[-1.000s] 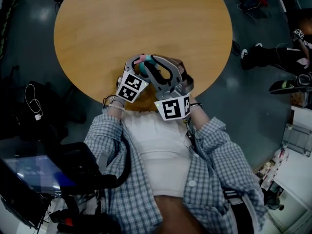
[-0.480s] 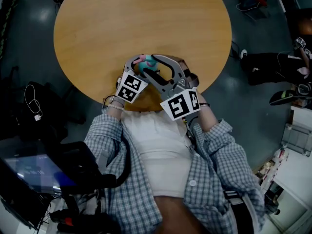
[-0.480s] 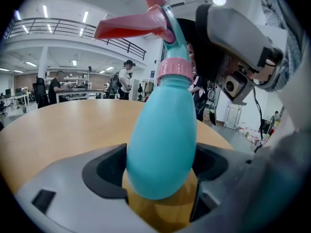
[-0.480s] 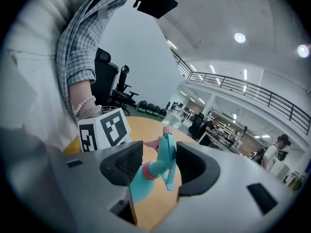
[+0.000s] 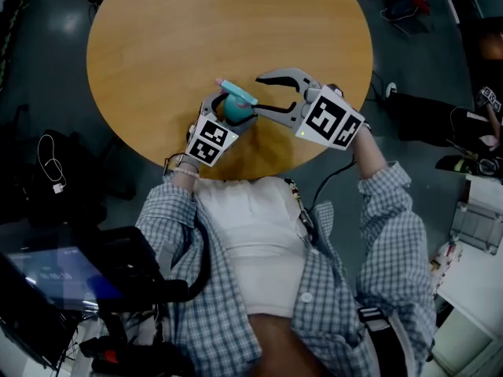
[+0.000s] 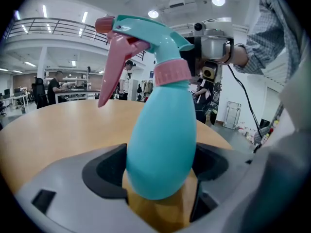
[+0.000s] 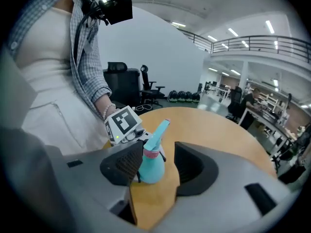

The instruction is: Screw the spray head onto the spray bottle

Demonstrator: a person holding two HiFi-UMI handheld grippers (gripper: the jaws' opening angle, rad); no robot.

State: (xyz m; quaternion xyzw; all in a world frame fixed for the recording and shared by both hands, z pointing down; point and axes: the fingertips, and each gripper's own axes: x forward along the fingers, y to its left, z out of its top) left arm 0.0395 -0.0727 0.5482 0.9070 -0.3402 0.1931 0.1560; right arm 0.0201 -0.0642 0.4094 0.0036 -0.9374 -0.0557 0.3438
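Round wooden table [image 5: 157, 45] stands on grey floor [image 5: 47, 77].

Right gripper [image 5: 266, 93]: jaws just opened, pads released from spray head [image 5: 236, 93]; swung toward table [image 5: 157, 38] right edge.

A round wooden desk [image 5: 157, 45] stands in front of you on a grey floor [image 5: 409, 155]. At your left, a white cable [image 5: 53, 163] lies on something dark, and nearer to you there is a lit screen [image 5: 55, 277]. Far away you can see a black office chair [image 7: 147, 89] and a balcony railing [image 6: 53, 25].
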